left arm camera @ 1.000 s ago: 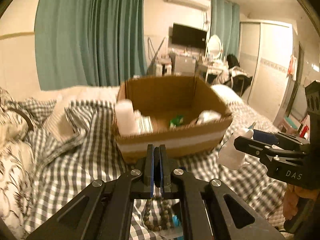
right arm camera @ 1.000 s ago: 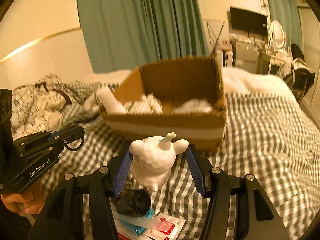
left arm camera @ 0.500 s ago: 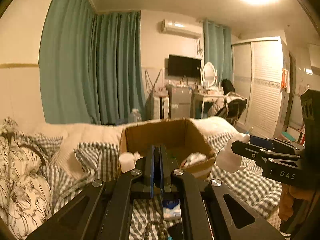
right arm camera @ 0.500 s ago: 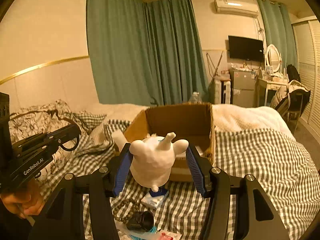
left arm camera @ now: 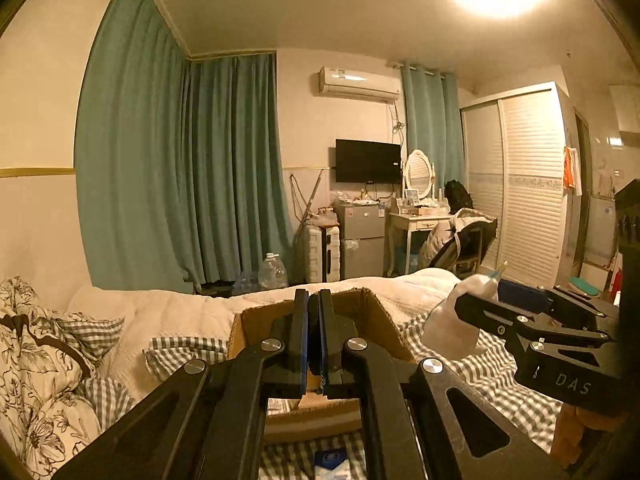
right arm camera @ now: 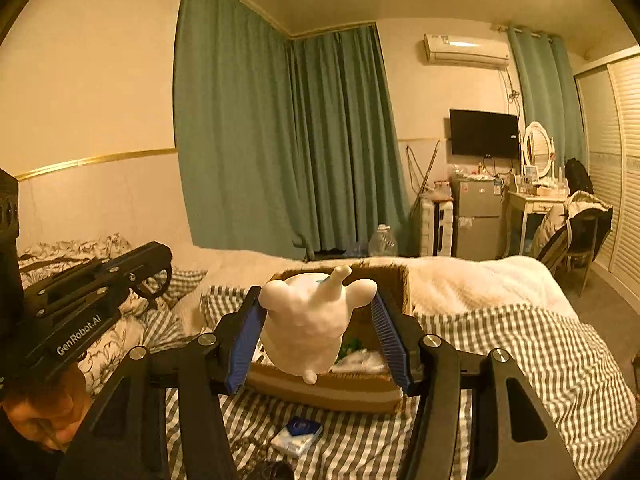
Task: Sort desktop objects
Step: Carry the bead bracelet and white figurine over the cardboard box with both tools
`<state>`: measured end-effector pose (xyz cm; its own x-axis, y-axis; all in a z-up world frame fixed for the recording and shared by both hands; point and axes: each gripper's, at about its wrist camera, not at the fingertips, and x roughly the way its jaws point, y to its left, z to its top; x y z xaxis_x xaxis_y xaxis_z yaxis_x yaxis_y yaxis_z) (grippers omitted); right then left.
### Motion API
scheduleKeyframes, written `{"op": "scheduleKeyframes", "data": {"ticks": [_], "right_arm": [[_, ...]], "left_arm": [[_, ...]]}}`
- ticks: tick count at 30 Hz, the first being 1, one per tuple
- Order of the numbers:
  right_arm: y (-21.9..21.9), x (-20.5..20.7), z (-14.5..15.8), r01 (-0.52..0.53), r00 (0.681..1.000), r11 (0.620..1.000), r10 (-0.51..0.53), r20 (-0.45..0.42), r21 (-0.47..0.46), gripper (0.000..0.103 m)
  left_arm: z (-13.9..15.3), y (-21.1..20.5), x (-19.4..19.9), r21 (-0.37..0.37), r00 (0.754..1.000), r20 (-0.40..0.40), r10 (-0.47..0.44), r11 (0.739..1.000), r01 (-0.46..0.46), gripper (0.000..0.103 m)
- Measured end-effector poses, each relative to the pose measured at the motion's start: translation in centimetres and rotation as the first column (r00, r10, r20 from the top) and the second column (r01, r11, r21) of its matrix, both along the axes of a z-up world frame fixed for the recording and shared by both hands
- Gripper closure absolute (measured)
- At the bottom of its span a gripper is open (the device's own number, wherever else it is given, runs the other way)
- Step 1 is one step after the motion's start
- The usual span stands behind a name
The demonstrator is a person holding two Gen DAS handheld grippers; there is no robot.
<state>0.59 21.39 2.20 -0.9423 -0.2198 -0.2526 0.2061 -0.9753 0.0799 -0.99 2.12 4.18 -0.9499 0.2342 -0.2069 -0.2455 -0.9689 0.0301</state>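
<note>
My right gripper [right arm camera: 316, 295] is shut on a white, round-eared toy figure [right arm camera: 308, 330], its blue pads [right arm camera: 244, 340] pressing both sides, held in the air in front of an open cardboard box [right arm camera: 332, 394] on the bed. The left wrist view shows the same toy [left arm camera: 450, 322] at the tip of the right gripper [left arm camera: 480, 296]. My left gripper [left arm camera: 314, 300] is shut with nothing between its fingers, and hovers before the box [left arm camera: 376, 318]; it also shows at the left of the right wrist view as the left gripper [right arm camera: 160, 254]. White and green items lie in the box.
A checked sheet [right arm camera: 520, 352] covers the bed. Below the box lie a blue-and-white tissue packet [right arm camera: 298, 436] and a string of beads [right arm camera: 244, 452]. Floral pillows [left arm camera: 36, 360] sit at the left. A hand [right arm camera: 44, 412] holds the left gripper.
Both grippers have risen and tipped upward, so the box and bed have sunk low in both views. The toy stays in the right gripper; the left stays shut.
</note>
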Motion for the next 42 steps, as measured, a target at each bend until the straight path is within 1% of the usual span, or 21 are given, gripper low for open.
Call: {"op": "scheduleKeyframes", "data": {"ticks": [7, 11, 14, 17, 20, 24, 29, 32, 34, 36, 39, 42], "right_arm": [[0.1, -2.2, 1.8, 0.025, 0.998, 1.000, -0.024, -0.053, 0.010, 0.049], [-0.1, -4.2, 1.8, 0.026, 0.998, 1.000, -0.026, -0.062, 0.012, 0.049], [-0.5, -5.8, 1.6, 0.038, 0.997, 0.999, -0.036, -0.062, 0.031, 0.049], [-0.6, -7.5, 1.1, 0.038, 0.998, 0.999, -0.037, -0.050, 0.027, 0.049], [-0.5, -9.5, 0.3, 0.040, 0.999, 0.999, -0.039, -0.031, 0.028, 0.049], [-0.5, -12.1, -1.3, 0.044, 0.999, 0.999, -0.044, -0.001, 0.030, 0.049], [-0.6, -14.7, -4.1, 0.046, 0.997, 0.998, -0.049, 0.059, 0.046, 0.049], [-0.6, -16.1, -5.5, 0.043, 0.994, 0.998, -0.048, 0.097, 0.055, 0.049], [-0.6, -16.7, -6.2, 0.040, 0.992, 0.997, -0.047, 0.116, 0.058, 0.049], [-0.5, -17.3, -7.0, 0.038, 0.989, 0.997, -0.046, 0.137, 0.060, 0.049], [-0.6, -18.0, -7.9, 0.039, 0.987, 0.997, -0.048, 0.154, 0.061, 0.048], [-0.8, -18.4, -8.4, 0.033, 0.985, 0.997, -0.045, 0.167, 0.072, 0.048]], "left_arm": [[0.3, 1.3, -2.2, -0.013, 1.000, -0.013, 0.004, 1.000, -0.005, 0.100], [0.2, 1.3, -3.8, -0.006, 1.000, -0.019, 0.022, 1.000, -0.022, 0.100], [0.1, 1.2, -5.4, 0.002, 0.999, -0.012, 0.040, 0.999, -0.040, 0.100], [-0.5, 1.1, -7.1, -0.005, 0.998, -0.001, 0.059, 0.998, -0.059, 0.100], [-1.7, 1.1, -9.0, -0.013, 0.997, 0.024, 0.076, 0.997, -0.076, 0.100], [-4.0, 1.0, -11.4, -0.020, 0.992, 0.083, 0.094, 0.995, -0.093, 0.100], [-6.8, 1.0, -14.1, -0.038, 0.982, 0.151, 0.110, 0.994, -0.106, 0.100], [-8.3, 1.2, -15.6, -0.050, 0.976, 0.194, 0.103, 0.994, -0.095, 0.100], [-9.3, 1.5, -16.5, -0.071, 0.971, 0.221, 0.090, 0.995, -0.076, 0.100], [-10.4, 1.8, -17.4, -0.092, 0.965, 0.244, 0.097, 0.993, -0.076, 0.100], [-11.4, 1.9, -18.1, -0.093, 0.957, 0.271, 0.102, 0.992, -0.079, 0.100], [-11.7, 1.7, -18.4, -0.089, 0.952, 0.286, 0.110, 0.992, -0.088, 0.099]]}}
